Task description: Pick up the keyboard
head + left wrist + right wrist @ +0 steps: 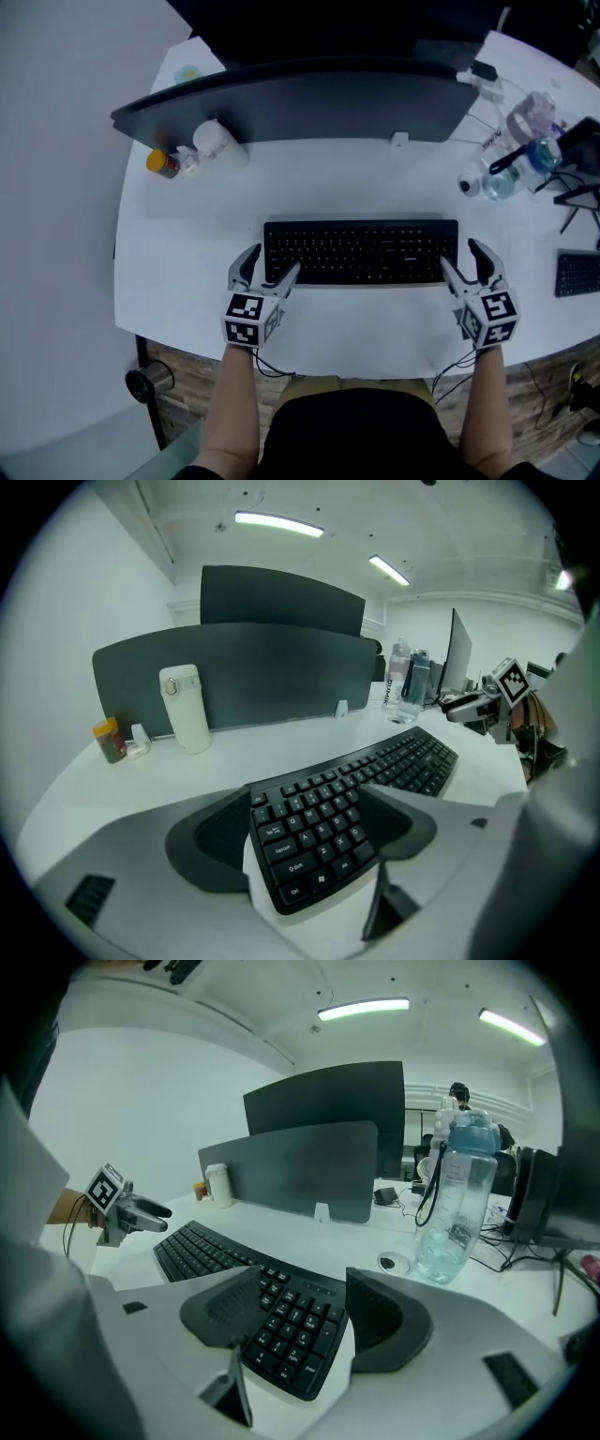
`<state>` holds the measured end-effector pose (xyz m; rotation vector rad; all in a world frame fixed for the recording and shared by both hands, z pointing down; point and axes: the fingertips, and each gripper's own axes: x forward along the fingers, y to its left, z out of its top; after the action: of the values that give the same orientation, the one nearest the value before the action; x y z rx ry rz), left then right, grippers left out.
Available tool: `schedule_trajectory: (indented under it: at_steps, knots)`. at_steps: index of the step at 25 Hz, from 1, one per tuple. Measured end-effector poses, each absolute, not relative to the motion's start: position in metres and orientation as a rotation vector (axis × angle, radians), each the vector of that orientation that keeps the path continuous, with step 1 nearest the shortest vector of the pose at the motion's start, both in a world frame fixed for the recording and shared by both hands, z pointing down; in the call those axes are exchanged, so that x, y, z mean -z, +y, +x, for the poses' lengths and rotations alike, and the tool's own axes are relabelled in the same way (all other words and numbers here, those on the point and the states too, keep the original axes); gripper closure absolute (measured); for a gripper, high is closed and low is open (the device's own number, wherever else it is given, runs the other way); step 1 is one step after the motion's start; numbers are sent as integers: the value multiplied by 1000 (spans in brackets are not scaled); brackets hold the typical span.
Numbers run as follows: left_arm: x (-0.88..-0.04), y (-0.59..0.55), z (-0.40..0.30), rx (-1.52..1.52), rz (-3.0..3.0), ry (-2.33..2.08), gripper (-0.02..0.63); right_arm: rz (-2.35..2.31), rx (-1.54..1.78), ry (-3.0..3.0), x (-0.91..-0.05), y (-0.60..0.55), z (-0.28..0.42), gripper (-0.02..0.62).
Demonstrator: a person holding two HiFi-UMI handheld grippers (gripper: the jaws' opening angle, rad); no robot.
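- Keyboard (361, 251): black, full-width, lying flat on the white tabletop (187, 253), centred in front of the person and parallel to the near edge.
- Left tongs (274, 260): open. The left gripper view shows the keyboard's left end sitting between the two spread jaws, with no clamping visible.
- Right tongs (458, 253): open. The right gripper view shows the number-pad end between the jaws, which stand likewise apart.
- Handling, as we judge it: the keyboard looks like a stiff, light plastic slab, long relative to its depth. It should not sag, but it will tilt readily if one end rises first.
- Grip points: we recommend closing each set of tongs across the front and rear edges of the frame at its own end. The keycaps give under pressure and offer poor purchase.
- Risk: the smooth plastic casing may slide in the pads, so we would close firmly before lifting and raise both ends together, keeping it level.
- Surroundings: a dark partition panel (300, 103) stands well behind the keyboard. A white bottle (217, 142) and a small yellow-lidded jar (161, 163) sit at its left.
- A clear water bottle (455, 1199) stands at the rear right, and a second keyboard (577, 274) lies at the far right, well apart.
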<state>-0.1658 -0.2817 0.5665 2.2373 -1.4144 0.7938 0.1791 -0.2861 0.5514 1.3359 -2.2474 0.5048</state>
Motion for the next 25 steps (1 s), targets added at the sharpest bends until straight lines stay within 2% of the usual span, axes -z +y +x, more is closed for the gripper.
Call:
schedule_trajectory:
  at_steps: [25]
  knots:
    - [-621,-280,-188,-847,2054,-1295,233,1305,-800,-2149,-618,-288,194,318]
